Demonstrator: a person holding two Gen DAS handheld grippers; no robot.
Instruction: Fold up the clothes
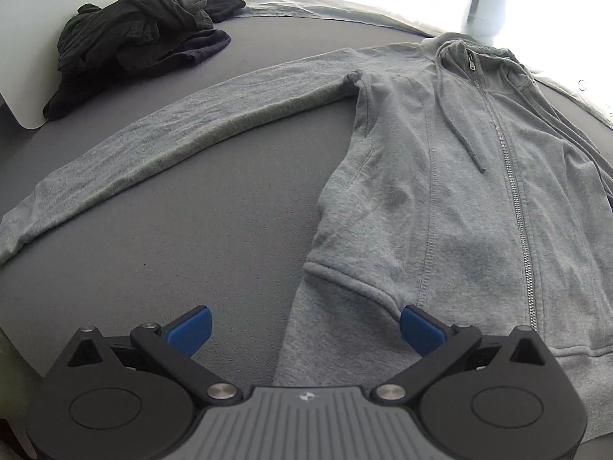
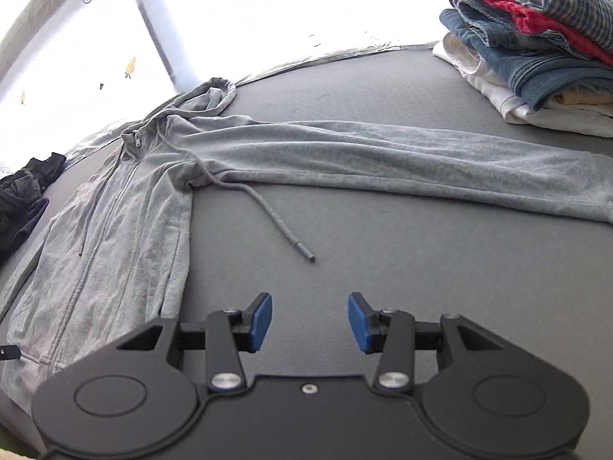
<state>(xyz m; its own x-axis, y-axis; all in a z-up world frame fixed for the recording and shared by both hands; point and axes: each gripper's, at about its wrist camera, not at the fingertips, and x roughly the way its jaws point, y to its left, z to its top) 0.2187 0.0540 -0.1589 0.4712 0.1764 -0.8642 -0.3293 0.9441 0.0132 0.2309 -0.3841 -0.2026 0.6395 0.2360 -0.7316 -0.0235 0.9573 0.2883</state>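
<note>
Grey hoodie (image 1: pixel 440 191) lies flat, zipped, mid-frame on the grey surface (image 1: pixel 230 211), sleeves spread. Left gripper (image 1: pixel 305 329) gapes wide at its hem, empty; right gripper (image 2: pixel 309 322) parted, empty. Folded stack (image 2: pixel 536 50) upper right; dark pile (image 1: pixel 141 34) upper left.

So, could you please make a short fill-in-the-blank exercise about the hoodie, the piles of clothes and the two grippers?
1. The grey hoodie lies flat with its zipper ____.
2. The crumpled pile seen by the left wrist camera is ____ in colour.
3. Both the left gripper and the right gripper are ____.

Missing words: closed; black; open
</note>
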